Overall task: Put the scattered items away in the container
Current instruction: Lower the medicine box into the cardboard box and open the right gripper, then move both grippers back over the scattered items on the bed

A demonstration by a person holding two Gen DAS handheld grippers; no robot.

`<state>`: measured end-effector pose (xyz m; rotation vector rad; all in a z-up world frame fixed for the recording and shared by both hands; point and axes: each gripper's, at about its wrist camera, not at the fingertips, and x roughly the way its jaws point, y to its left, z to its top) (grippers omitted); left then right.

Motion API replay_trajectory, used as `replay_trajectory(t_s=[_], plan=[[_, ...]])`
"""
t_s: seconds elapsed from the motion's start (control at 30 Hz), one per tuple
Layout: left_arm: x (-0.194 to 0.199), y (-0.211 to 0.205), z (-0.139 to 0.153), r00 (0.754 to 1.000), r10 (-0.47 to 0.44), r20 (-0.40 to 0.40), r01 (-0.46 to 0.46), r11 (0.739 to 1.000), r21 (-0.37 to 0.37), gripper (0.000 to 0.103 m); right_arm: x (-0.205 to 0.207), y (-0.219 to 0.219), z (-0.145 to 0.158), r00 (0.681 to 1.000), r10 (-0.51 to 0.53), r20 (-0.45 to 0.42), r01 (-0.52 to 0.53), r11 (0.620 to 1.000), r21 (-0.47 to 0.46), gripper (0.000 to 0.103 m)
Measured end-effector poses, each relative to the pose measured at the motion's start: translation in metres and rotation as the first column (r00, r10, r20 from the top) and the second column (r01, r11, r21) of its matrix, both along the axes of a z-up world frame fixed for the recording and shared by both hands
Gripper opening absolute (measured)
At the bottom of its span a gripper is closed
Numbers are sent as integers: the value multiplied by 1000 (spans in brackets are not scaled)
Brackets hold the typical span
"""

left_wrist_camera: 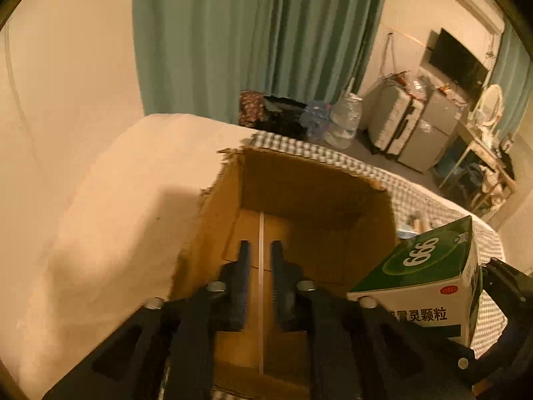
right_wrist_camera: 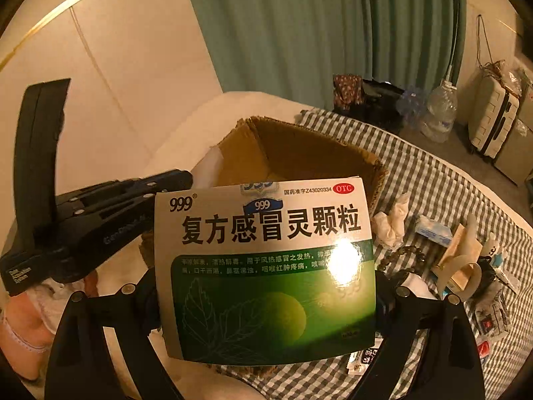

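One cardboard box [left_wrist_camera: 309,206] | empty inside (taped bottom) | medicine box [right_wrist_camera: 266,266] outside

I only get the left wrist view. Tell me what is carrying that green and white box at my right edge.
Observer: The right gripper is shut on the medicine box, pads on both sides.
Operator: Report what lies outside the cardboard box.
Observer: A crumpled tissue on the checked cloth, right of the cardboard box.
Operator: Name another.
Observer: A bead bracelet lies nearer the camera than the tissue.
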<state>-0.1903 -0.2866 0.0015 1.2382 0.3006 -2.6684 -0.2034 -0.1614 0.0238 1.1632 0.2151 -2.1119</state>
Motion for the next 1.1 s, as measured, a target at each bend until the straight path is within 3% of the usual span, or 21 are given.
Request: replay_trajectory(t_s=[0.03,0.07,0.1,0.23,0.3,0.47,0.7,0.83,0.93,1.1], plan=[[0,-3,-1,1000,15,2,-15,1000,-5,40,-1,-4,-3,1000,-5,-2,5,1000,10,92],[0,-6,0,1000,22,0,-22,1000,-4,56,-3,-6,-6,1000,-6,-1,6,1000,13,92],[2,-8,0,1000,28,-9,-28,1000,-3,59,-6,-8,-9,1000,-9,2,9,1000,12,92],[7,-14,6,998,47,-37,-48,998,-27,60,-11,-16,-14,1000,-31,1,31,999,13,95],[10,-17,11,997,62,-47,-63,998,-19,71,-13,-17,-16,999,-46,-1,46,999,10,95],[16,-20,22,993,86,-79,-88,996,-22,82,-12,-20,-20,996,-82,-41,84,995,56,98],[27,-2,33,993,63,-100,-68,997,-48,83,-6,8,1,990,-118,-79,120,993,16,100],[42,23,40,990,46,-135,-56,996,-72,96,9,57,16,970,-190,-153,194,981,14,100],[52,53,39,989,3,-147,-14,997,-75,98,17,106,20,948,-251,-197,262,965,31,100],[60,117,28,990,-61,-131,55,997,-47,101,30,209,21,886,-389,-250,417,906,69,100]])
